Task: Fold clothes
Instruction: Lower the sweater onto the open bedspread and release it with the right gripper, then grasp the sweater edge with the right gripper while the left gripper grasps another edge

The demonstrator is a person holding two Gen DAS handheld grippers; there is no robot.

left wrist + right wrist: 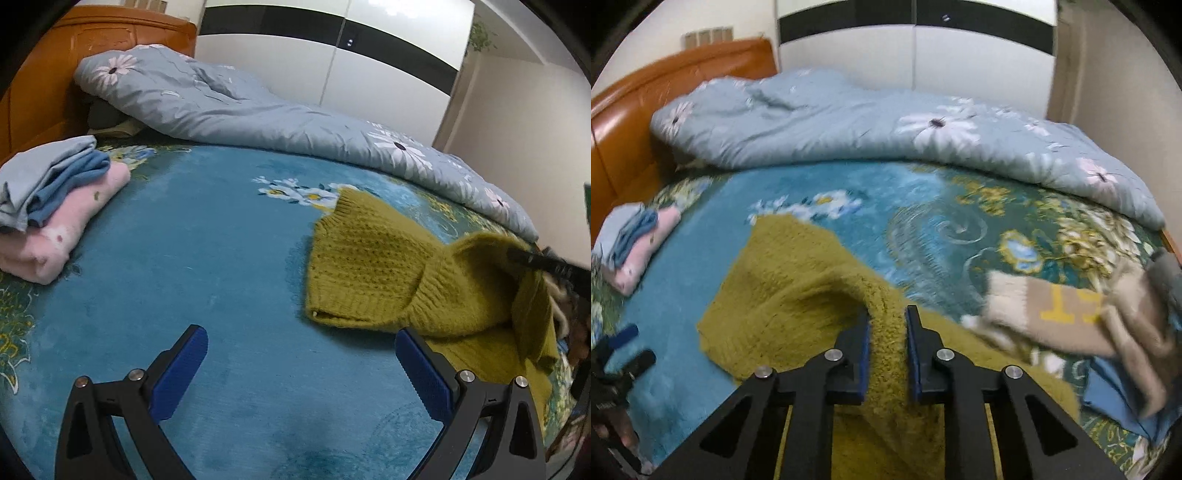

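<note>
1. The olive-green knit sweater (pixel 373 266) lies on the bed's blue floral cover (pixel 207 266), filling the right half of the left wrist view and the lower centre of the right wrist view.
2. The right gripper (pixel 886 325) has its fingers clamped on a raised fold of that sweater; the knit bulges up between the blue pads.
3. The left gripper (pixel 301 343) hangs over bare cover at the bottom of its frame, fingers spread wide apart and holding nothing. Its right finger (pixel 424 373) sits just beside the sweater's lower edge.
4. A stack of folded clothes (pixel 48 206), pale blue on pink, rests at the left edge of the frame.
5. A beige garment with yellow lettering (pixel 1067 306) lies crumpled at right in the right wrist view.
6. A grey-blue flowered quilt (pixel 229 107) is bunched across the upper part of the frame.
</note>
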